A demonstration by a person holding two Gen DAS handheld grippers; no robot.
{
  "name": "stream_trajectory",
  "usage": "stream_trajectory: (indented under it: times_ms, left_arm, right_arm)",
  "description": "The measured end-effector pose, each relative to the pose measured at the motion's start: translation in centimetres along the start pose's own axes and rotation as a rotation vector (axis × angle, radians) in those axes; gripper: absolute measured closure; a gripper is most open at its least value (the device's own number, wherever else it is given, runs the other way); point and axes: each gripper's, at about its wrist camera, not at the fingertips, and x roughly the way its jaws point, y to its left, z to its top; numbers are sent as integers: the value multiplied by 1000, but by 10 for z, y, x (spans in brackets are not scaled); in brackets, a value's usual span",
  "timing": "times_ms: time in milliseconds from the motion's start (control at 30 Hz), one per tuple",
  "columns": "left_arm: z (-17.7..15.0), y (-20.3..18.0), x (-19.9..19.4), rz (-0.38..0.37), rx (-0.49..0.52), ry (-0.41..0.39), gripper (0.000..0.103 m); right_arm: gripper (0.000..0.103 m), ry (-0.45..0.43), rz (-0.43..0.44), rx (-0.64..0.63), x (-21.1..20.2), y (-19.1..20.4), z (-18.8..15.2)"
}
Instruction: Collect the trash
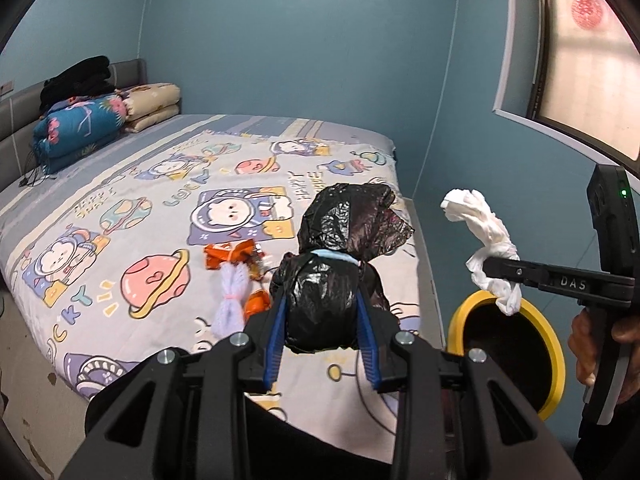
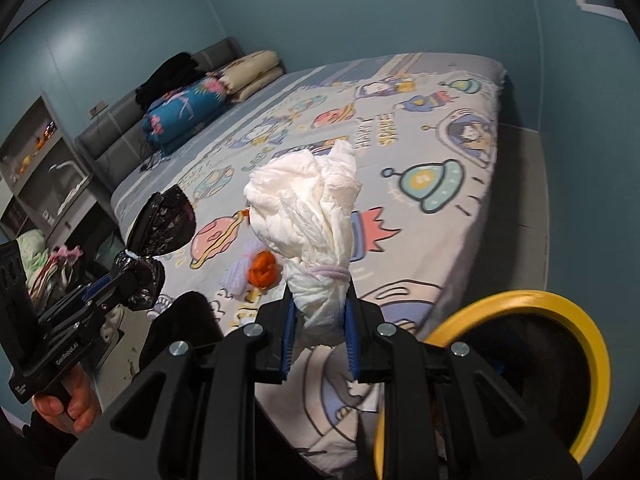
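Note:
My left gripper (image 1: 322, 304) is shut on a tied black plastic bag (image 1: 332, 264) and holds it above the bed's near edge; it also shows in the right wrist view (image 2: 140, 280). My right gripper (image 2: 320, 308) is shut on a white crumpled tissue bundle (image 2: 308, 216), held just above the yellow-rimmed bin (image 2: 560, 360). In the left wrist view the tissue (image 1: 484, 248) hangs over the bin's rim (image 1: 464, 312). An orange wrapper (image 1: 232, 258) and a pale purple tied bundle (image 1: 230, 304) lie on the bedsheet.
The bed (image 1: 140, 200) with a cartoon space sheet fills the middle. Folded quilts and black clothes (image 1: 80, 120) are stacked at the headboard. A window (image 1: 580, 60) is on the right wall. Shelves (image 2: 44, 168) stand left of the bed.

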Motion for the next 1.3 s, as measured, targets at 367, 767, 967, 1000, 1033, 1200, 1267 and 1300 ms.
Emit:
stream_trajectory:
  times_ms: [367,767,967,1000,1033,1200,1267,1300]
  left_arm:
    - [7,-47,10,-68,74,5,73]
    - [3,-108,51,-168,158,84,73]
    - [-3,-136,77,-224,182,144,73]
    - [-4,-141,83,-237,183,159,73]
    - [-5,-145,86,-246,186,170,73]
    - [-18,-163,103,-272,209,225,73]
    - [-23,-166,110,-280,204,253,73]
    - [-26,-168,115,-282,201,269,73]
  right_arm:
    - [83,-42,-124,68,-34,-43,-9]
    - [83,-53,-250,168,-54,-97,-23]
    - [83,-47,-282,199,-56,-117,-28]
    - [83,-45,-284,203,-56,-120,-29]
    - [82,-41,-288,209,-55,-123,-31]
    - [82,-4,-290,229,-48,-136,-40]
    - [82,8,-297,230,-44,-141,-43]
    - [82,13,-305,229,-42,-143,-44]
